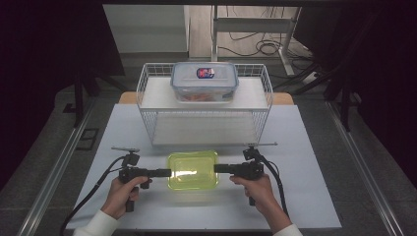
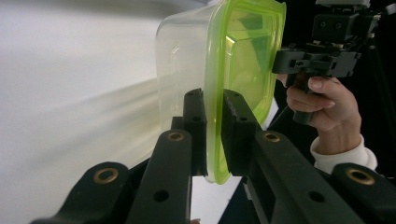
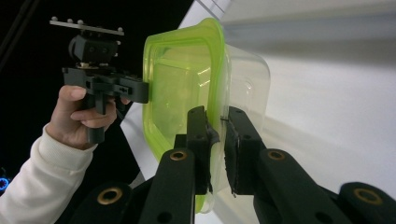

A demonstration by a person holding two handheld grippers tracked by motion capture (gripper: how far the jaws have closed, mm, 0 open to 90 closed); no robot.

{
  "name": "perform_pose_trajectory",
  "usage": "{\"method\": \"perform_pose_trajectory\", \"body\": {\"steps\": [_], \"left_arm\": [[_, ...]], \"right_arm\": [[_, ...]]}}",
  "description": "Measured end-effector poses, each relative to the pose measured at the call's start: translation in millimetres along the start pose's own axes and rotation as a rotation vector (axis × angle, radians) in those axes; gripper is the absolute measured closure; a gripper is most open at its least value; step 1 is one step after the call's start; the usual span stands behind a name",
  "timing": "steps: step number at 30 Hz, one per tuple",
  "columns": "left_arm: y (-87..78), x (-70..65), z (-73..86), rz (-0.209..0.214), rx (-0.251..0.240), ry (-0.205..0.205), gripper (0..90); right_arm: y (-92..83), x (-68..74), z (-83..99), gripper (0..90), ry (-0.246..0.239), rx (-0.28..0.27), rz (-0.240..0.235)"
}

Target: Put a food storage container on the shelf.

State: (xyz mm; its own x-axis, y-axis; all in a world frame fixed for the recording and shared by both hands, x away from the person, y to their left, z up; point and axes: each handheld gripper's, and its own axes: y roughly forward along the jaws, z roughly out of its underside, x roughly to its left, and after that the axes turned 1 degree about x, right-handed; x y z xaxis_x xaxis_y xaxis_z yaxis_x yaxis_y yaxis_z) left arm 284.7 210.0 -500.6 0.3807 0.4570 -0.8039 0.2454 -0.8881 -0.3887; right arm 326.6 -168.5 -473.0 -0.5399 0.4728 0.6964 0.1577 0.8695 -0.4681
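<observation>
Nearest the person, the left gripper (image 1: 164,173) and the right gripper (image 1: 220,168) each pinch one end rim of the green-lidded container (image 1: 193,170), which sits at or just above the white table (image 1: 305,196). Each grip catches only a thin lip, so uneven lifting could tilt or twist it free. Farther off, the wire rack (image 1: 147,98) holding a clear lidded box (image 1: 204,81) could snag the container if it is carried in low.
</observation>
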Motion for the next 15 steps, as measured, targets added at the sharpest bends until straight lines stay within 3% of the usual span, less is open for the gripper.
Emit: {"method": "perform_pose_trajectory", "body": {"steps": [5,15], "left_arm": [[-7.8,-16.2,-2.7,-0.006,-0.019,0.045,81.2],[-15.8,-35.4,-10.6,-0.006,-0.037,0.096,81.3]], "right_arm": [[-5.8,9.9,-3.7,80.9,-0.031,-0.017,-0.005],[-20.4,29.7,-11.6,80.8,-0.093,-0.055,-0.012]]}}
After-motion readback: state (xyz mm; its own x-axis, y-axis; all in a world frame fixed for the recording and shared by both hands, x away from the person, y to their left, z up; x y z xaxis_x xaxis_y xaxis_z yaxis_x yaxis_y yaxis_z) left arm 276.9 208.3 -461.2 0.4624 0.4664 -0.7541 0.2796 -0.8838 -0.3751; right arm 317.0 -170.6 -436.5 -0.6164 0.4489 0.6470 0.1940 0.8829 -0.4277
